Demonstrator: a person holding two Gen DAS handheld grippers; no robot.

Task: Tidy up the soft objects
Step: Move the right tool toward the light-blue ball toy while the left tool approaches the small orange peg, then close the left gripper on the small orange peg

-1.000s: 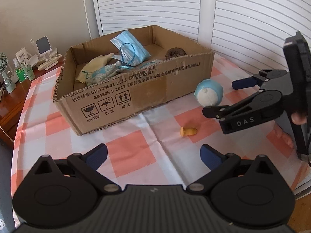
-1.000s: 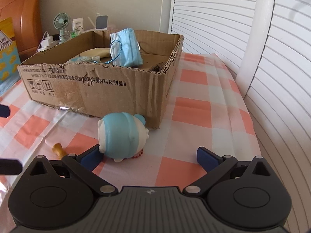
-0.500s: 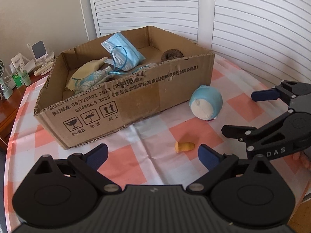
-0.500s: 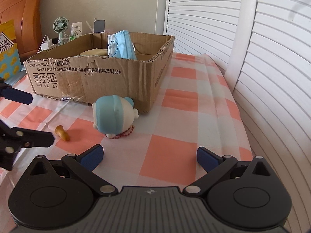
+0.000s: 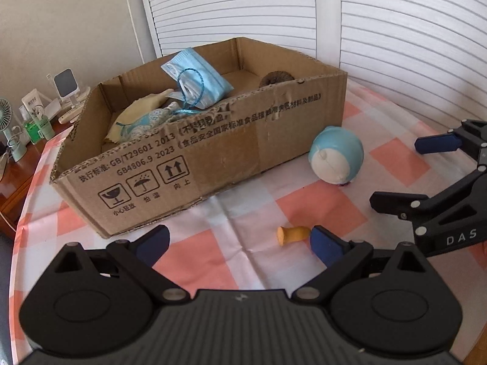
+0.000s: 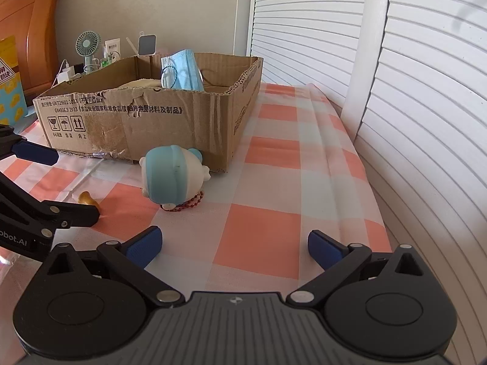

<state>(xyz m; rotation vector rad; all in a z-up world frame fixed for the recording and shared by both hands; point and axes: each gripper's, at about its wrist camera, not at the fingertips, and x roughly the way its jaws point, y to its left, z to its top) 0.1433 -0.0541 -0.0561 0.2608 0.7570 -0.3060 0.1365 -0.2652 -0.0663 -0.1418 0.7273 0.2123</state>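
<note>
A cardboard box [image 5: 213, 152] [image 6: 152, 115] stands on the checked tablecloth and holds a blue face mask [image 5: 197, 82] [image 6: 182, 73], pale cloths [image 5: 143, 115] and a brown round item [image 5: 275, 79]. A blue-and-white soft toy [image 5: 336, 159] [image 6: 173, 178] lies on the cloth just outside the box's corner. A small orange piece [image 5: 293, 234] [image 6: 88, 199] lies nearer. My left gripper [image 5: 240, 243] is open and empty, its right fingertip beside the orange piece. My right gripper [image 6: 234, 245] [image 5: 404, 176] is open and empty, short of the toy.
A small fan [image 6: 86, 45], bottles and a phone stand [image 5: 65, 83] sit on a wooden side table behind the box. White louvred doors [image 6: 411, 91] run along the table's right edge. A wooden headboard [image 6: 30, 30] is at the far left.
The right gripper has pulled back from the toy, which now lies farther ahead of it. The left gripper has shifted right, toward the orange piece. Both stayed open.
</note>
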